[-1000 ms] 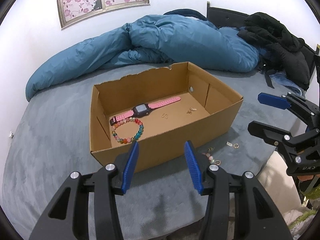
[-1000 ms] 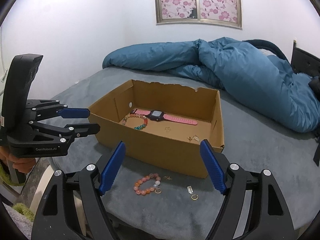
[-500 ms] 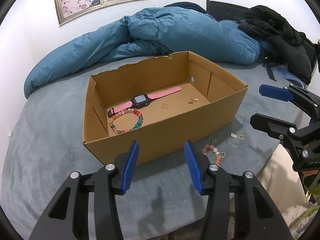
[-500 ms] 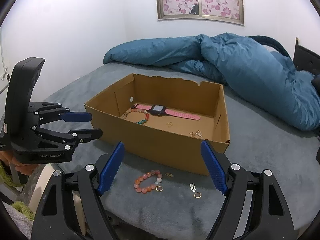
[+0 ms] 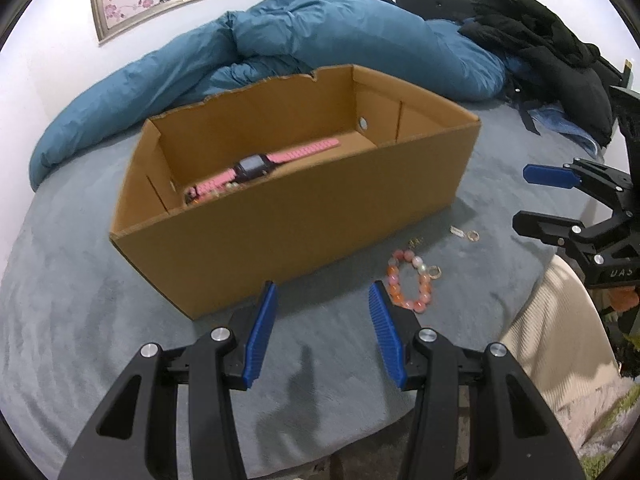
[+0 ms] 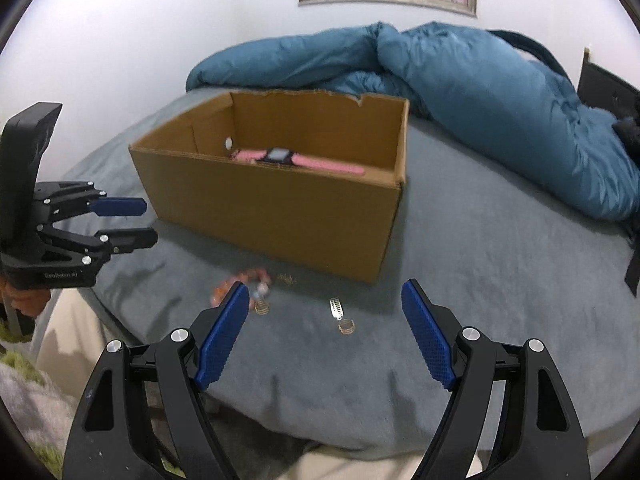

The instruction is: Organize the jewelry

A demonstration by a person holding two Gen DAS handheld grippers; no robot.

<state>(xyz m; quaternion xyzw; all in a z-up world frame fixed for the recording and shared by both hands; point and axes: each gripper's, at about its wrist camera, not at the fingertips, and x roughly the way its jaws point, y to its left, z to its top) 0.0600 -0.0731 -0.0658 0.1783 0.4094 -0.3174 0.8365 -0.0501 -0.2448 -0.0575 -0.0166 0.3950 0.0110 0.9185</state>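
Two empty grippers near the bed's edge
The left gripper (image 5: 322,334) is half open and the right gripper (image 6: 324,336) wide open, ready to grab the bead bracelet (image 5: 410,280) for the box (image 5: 288,224).

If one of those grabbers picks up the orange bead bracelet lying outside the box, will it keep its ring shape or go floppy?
The orange bead bracelet is separate round beads in a loose, uneven loop on the grey bedcover, so it would probably sag and dangle. The smooth beads look apt to slip from a pinch. Pushed, it would likely bunch up rather than slide whole on that soft fabric.
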